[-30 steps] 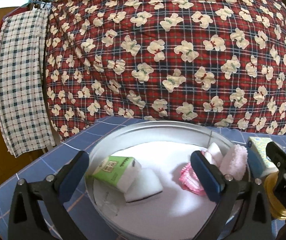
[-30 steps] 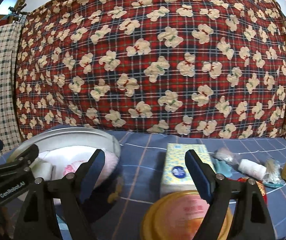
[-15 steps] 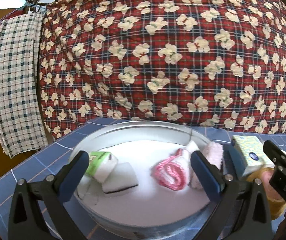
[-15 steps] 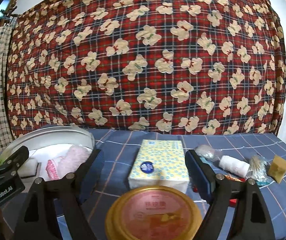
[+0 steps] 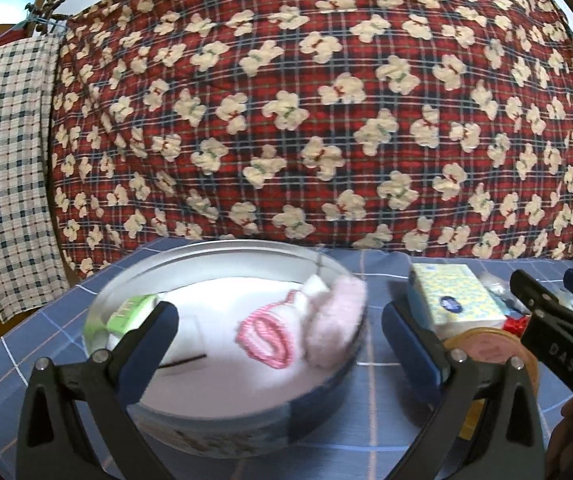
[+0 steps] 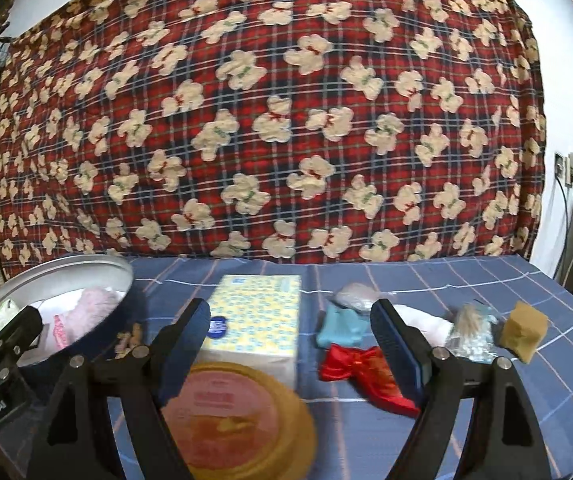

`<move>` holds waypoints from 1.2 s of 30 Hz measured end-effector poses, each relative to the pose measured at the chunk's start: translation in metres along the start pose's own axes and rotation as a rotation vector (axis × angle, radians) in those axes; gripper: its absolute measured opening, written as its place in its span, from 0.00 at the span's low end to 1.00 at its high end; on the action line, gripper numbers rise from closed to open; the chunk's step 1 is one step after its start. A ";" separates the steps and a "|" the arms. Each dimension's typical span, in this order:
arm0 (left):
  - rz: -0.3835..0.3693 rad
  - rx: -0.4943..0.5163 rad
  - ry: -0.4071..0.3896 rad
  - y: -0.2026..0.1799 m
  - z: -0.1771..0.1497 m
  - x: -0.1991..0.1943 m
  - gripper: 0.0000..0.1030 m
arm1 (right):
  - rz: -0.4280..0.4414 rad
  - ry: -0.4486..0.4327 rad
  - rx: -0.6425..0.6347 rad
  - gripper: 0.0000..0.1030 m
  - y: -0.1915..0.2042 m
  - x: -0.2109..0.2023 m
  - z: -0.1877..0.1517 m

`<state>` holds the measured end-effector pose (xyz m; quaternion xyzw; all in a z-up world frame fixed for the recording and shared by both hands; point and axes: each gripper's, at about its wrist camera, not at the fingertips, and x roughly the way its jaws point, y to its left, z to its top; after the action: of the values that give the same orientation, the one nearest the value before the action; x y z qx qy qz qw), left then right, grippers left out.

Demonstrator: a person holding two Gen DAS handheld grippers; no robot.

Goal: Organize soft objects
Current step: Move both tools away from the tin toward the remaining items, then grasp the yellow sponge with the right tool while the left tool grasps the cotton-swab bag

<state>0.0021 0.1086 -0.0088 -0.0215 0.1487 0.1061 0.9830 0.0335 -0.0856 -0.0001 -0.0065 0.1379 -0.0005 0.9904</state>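
Note:
A round metal basin (image 5: pixel 222 252) with a white lining holds a green tissue pack (image 5: pixel 130 312), a pink-striped rolled cloth (image 5: pixel 264 334) and a fluffy pink cloth (image 5: pixel 334 320). My left gripper (image 5: pixel 280 328) hovers open in front of the basin, with nothing between its fingers. My right gripper (image 6: pixel 290 320) is also open and empty, and hangs above a gold-lidded tin (image 6: pixel 230 412). Past it lie a yellow-patterned tissue pack (image 6: pixel 254 320), a red satin bow (image 6: pixel 358 364), a blue soft piece (image 6: pixel 338 326), a white roll (image 6: pixel 426 320) and a brown sponge (image 6: pixel 524 328).
A blue checked cloth (image 6: pixel 446 420) covers the table. A red plaid quilt (image 6: pixel 266 120) with cream bears hangs right behind it. A clear bag (image 6: pixel 354 296) and a packet of cotton swabs (image 6: pixel 470 332) lie among the loose items. A checked towel (image 5: pixel 6 180) hangs at the far left.
Both views have swung to the right, so the basin has slid left in each. The red bow and blue piece have come into the right wrist view. Both grippers stay open.

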 end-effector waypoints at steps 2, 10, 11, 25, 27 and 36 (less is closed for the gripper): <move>-0.018 0.008 -0.003 -0.009 -0.001 -0.003 1.00 | -0.013 0.000 0.005 0.82 -0.008 0.000 0.000; -0.092 0.043 -0.010 -0.045 -0.003 -0.013 1.00 | -0.075 -0.005 0.004 0.82 -0.044 0.000 0.000; -0.102 0.049 -0.011 -0.050 -0.003 -0.014 1.00 | -0.084 -0.005 0.001 0.82 -0.049 0.000 0.000; -0.242 0.151 -0.014 -0.127 -0.008 -0.032 1.00 | -0.262 0.011 0.056 0.82 -0.150 0.002 -0.001; -0.263 0.172 -0.013 -0.139 -0.009 -0.034 1.00 | -0.287 0.021 0.073 0.82 -0.166 0.002 -0.002; -0.363 0.249 0.024 -0.194 -0.013 -0.042 1.00 | -0.325 0.125 0.209 0.82 -0.242 0.016 -0.007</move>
<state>0.0004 -0.0899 -0.0070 0.0722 0.1659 -0.0921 0.9792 0.0469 -0.3276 -0.0080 0.0739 0.1952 -0.1752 0.9621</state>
